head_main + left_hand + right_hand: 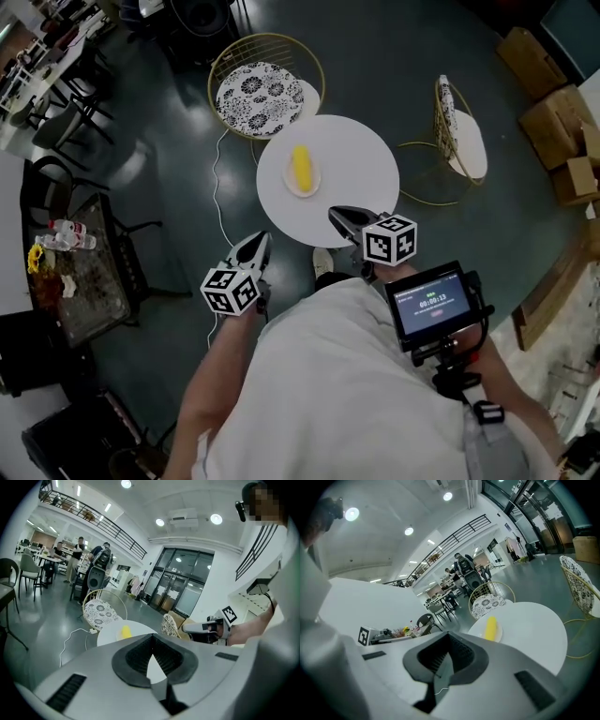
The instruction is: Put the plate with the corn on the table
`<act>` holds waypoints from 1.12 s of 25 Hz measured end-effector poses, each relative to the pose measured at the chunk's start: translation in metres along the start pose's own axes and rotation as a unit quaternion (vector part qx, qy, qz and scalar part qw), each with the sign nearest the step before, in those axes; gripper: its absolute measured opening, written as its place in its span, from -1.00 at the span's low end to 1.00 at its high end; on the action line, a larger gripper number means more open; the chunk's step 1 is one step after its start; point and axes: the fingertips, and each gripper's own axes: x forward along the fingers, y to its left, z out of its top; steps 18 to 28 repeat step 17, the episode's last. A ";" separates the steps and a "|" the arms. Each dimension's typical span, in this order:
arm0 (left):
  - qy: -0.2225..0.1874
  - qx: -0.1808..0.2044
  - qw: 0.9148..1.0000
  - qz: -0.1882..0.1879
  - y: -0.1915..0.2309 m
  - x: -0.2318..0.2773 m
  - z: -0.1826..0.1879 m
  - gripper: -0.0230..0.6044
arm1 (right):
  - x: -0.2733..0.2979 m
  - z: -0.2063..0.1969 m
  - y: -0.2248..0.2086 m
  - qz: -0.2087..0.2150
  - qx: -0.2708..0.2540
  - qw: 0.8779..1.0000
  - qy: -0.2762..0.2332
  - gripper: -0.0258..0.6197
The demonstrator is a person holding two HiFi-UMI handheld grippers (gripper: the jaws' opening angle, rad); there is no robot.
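A yellow corn cob [302, 168] lies on a small white plate [290, 184], which rests on the left part of a round white table [352, 159]. My left gripper [255, 246] is shut and empty, off the table's near-left edge. The right gripper [345, 219], also shut and empty, hovers over the table's near edge, a short way from the plate. The left gripper view shows its jaws [152, 656] together, with the corn [124, 631] far ahead. In the right gripper view the jaws [447, 656] are together and the corn [490, 626] sits on its plate [498, 634] ahead.
A gold wire chair with a patterned cushion [261, 92] stands behind the table, another chair [457, 127] to its right. A white cable [220, 159] runs over the dark floor. Cardboard boxes [553, 112] lie far right; a low side table with bottles [75, 272] is at left.
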 end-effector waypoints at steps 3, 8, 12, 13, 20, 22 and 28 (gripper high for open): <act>0.002 -0.004 1.000 -0.004 -0.009 0.002 -0.008 -0.91 | -0.008 -0.005 -0.002 -0.002 0.003 1.000 0.000 -0.90; 0.007 0.000 1.000 -0.005 -0.010 0.005 -0.012 -0.91 | -0.007 -0.007 -0.003 0.000 0.003 1.000 -0.001 -0.90; 0.010 0.001 1.000 -0.005 -0.011 0.005 -0.016 -0.91 | -0.007 -0.010 -0.001 0.003 0.002 1.000 0.002 -0.90; 0.010 0.001 1.000 -0.005 -0.011 0.005 -0.016 -0.91 | -0.006 -0.010 0.000 0.005 0.002 1.000 0.002 -0.90; 0.014 -0.001 1.000 -0.008 -0.014 0.006 -0.020 -0.91 | -0.007 -0.013 0.000 0.005 0.006 1.000 0.003 -0.90; 0.014 -0.001 1.000 -0.008 -0.014 0.006 -0.020 -0.91 | -0.007 -0.013 0.000 0.005 0.006 1.000 0.003 -0.90; 0.014 -0.001 1.000 -0.008 -0.014 0.006 -0.020 -0.91 | -0.007 -0.013 0.000 0.005 0.006 1.000 0.003 -0.90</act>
